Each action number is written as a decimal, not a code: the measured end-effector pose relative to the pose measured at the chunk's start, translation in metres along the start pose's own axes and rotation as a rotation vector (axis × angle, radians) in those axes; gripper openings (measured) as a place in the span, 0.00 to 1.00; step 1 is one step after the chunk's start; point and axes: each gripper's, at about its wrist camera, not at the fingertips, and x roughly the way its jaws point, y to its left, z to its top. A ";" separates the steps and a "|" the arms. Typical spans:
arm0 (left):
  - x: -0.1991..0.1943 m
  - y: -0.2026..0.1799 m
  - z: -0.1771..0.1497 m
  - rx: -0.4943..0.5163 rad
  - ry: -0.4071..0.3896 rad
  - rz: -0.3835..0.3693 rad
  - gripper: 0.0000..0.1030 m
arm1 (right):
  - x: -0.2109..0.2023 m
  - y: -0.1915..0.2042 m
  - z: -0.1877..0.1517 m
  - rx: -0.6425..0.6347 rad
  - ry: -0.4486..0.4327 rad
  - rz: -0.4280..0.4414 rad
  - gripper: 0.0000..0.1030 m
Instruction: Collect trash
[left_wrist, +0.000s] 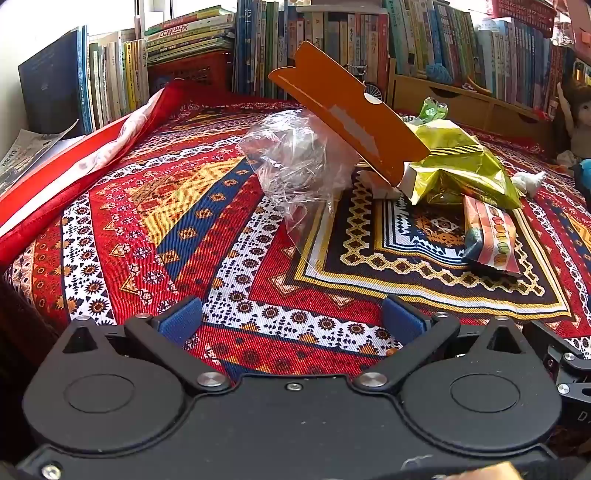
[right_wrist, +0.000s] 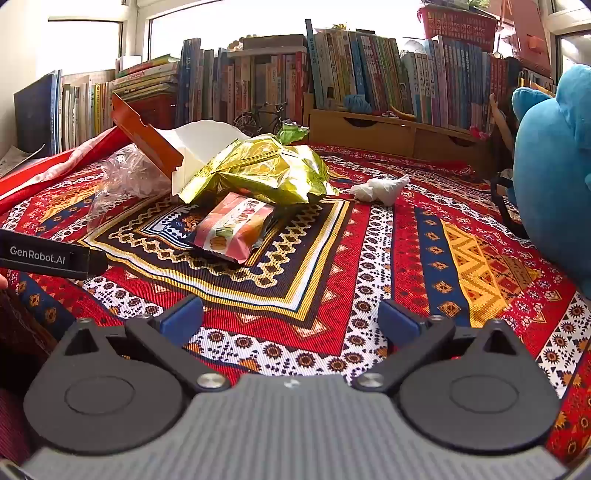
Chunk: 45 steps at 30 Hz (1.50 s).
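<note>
Trash lies in a heap on the patterned red cloth (left_wrist: 177, 229). A crumpled clear plastic bag (left_wrist: 299, 158) sits ahead of my left gripper (left_wrist: 291, 319), which stands open over bare cloth. Behind the bag leans an orange cardboard box (left_wrist: 351, 114), with a gold foil bag (left_wrist: 461, 166) and a pink snack wrapper (left_wrist: 491, 236) to its right. My right gripper (right_wrist: 291, 319) is open too, short of the pink snack wrapper (right_wrist: 232, 225). Beyond lie the gold foil bag (right_wrist: 266, 173), the orange-and-white box (right_wrist: 184, 147), the clear bag (right_wrist: 129, 173) and a white crumpled tissue (right_wrist: 380, 190).
Books (right_wrist: 332, 74) line the back, with a wooden drawer unit (right_wrist: 399, 133) below them. A blue plush toy (right_wrist: 554, 166) crowds the right side. A folded red fabric (left_wrist: 74, 162) lies at the left. The other gripper's black body (right_wrist: 48, 254) juts in from the left.
</note>
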 end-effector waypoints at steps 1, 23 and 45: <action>0.000 0.000 0.000 0.001 0.002 -0.001 1.00 | 0.000 0.000 0.000 -0.001 0.000 0.000 1.00; 0.000 0.001 -0.005 0.004 0.002 -0.003 1.00 | 0.000 0.000 0.000 0.000 0.005 0.000 1.00; 0.001 0.000 0.001 0.004 0.015 -0.002 1.00 | 0.000 0.000 0.001 0.000 0.007 0.000 1.00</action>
